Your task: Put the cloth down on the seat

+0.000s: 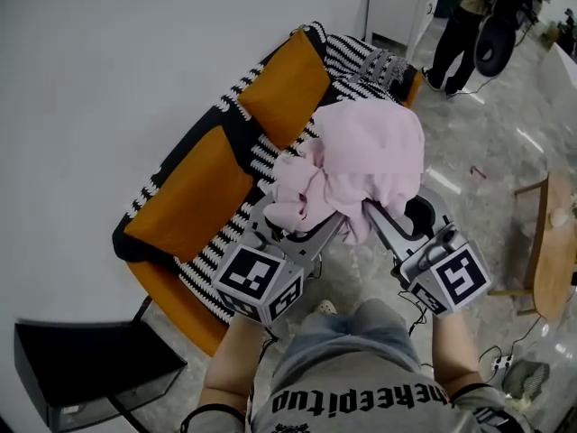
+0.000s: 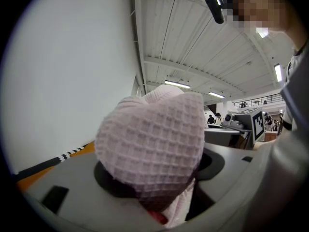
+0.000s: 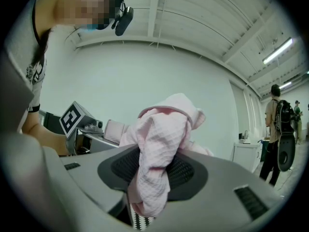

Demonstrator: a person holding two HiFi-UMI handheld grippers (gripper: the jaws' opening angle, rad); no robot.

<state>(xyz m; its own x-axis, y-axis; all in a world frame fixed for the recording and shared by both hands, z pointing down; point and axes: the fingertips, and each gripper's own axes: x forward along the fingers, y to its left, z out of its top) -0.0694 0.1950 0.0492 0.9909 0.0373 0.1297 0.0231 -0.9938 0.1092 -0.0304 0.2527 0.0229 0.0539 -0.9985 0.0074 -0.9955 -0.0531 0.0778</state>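
**Carefully Now: Bunched Cloth Above the Sofa**

Both pairs of jaws are clamped on the pink waffle-weave cloth (image 1: pixel 361 161). The left gripper (image 2: pixel 159 178) bites a rounded wad and the right gripper (image 3: pixel 154 173) a twisted fold. The cloth hangs crumpled between them, raised above the orange sofa (image 1: pixel 189 192) near its front edge. If one gripper lets go first, the cloth would likely dangle and slide to the floor. Fabric could also snag on a jaw pad. It looks soft, light and limp.

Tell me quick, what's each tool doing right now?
Left tool: closed on the pink cloth.
Right tool: closed on the same cloth.
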